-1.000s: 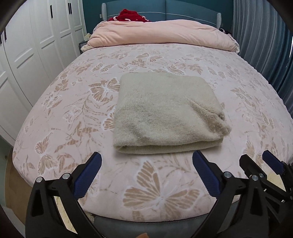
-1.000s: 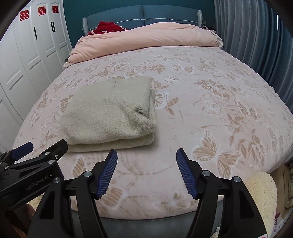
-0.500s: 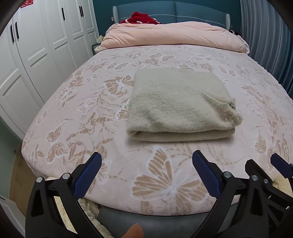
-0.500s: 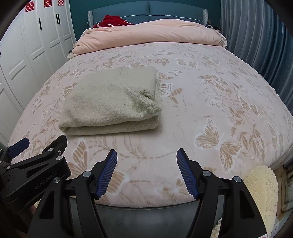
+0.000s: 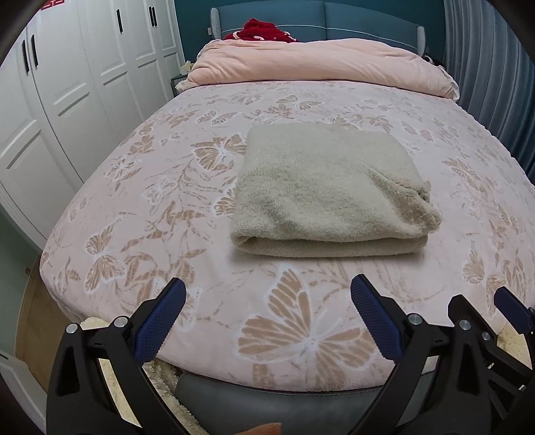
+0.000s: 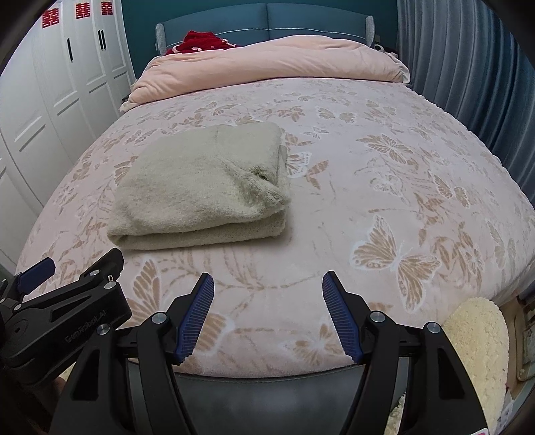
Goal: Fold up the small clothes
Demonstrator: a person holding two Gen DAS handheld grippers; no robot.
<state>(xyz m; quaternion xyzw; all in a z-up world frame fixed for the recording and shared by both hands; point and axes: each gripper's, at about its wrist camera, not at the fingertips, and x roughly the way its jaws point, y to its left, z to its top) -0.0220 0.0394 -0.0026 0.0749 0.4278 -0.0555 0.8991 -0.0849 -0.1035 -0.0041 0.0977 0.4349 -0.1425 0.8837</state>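
Folded beige knitted garment (image 5: 326, 194) on pink butterfly-print bedspread (image 5: 160, 214); both tools spread and empty.

Left gripper (image 5: 267, 318) wide apart over the foot edge of the bed, holding nothing; garment ahead at 12 o'clock, well apart from its blue ribbed pads (image 5: 160, 321); right gripper (image 6: 269, 316) likewise parted and empty, garment at 11 o'clock in its view; rolled fold edge faces the tools, loose layered corner at 3 o'clock of the bundle; bare bedspread all round it, widest toward 3 o'clock; rolled pink quilt (image 5: 321, 63) at 12 o'clock by the blue headboard (image 6: 267, 20), red cloth (image 5: 264, 30) behind it; white wardrobe doors (image 5: 67, 83) at 9 o'clock, grey-blue curtain (image 6: 468, 67) at 3 o'clock; cream fluffy rug (image 6: 474, 344) beside the bed at 4 o'clock.
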